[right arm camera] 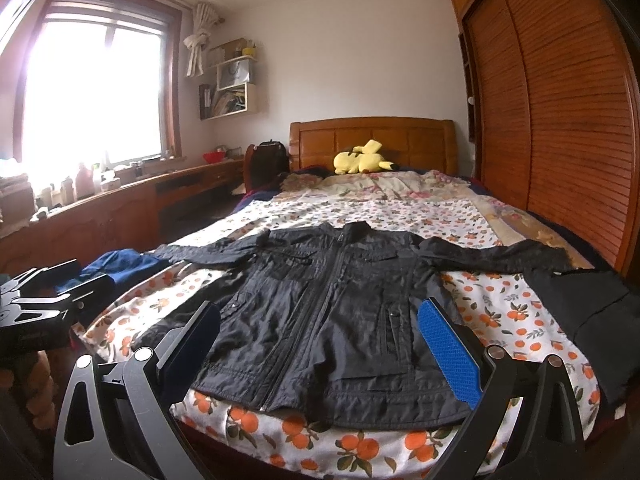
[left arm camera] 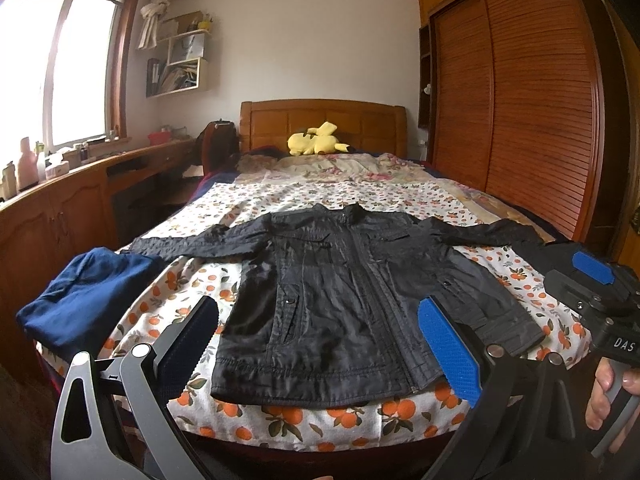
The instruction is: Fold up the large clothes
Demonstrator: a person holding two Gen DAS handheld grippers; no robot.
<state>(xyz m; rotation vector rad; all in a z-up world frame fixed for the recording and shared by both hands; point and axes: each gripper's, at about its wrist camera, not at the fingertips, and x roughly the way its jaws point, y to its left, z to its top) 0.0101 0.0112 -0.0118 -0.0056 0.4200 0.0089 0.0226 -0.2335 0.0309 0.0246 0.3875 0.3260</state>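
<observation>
Black zip-front nylon jacket [left arm camera: 340, 300] flat on orange-print bed sheet [left arm camera: 304, 420], sleeves spread, no fold made. Left tool [left arm camera: 320, 344] and right tool [right arm camera: 320, 344] wide, empty. All folding remains.

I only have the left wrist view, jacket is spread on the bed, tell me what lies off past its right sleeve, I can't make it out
Observer: In the right wrist view a dark garment lies at the bed's right edge, beside the jacket's sleeve end.
Operator: Is my left gripper holding anything?
Observer: No. The left gripper shows from the side, jaws apart, off the bed's left corner.
Operator: That blue cloth on the left, is it touching the gripper?
Observer: From this angle the blue cloth sits just behind the gripper; whether they touch cannot be told.
</observation>
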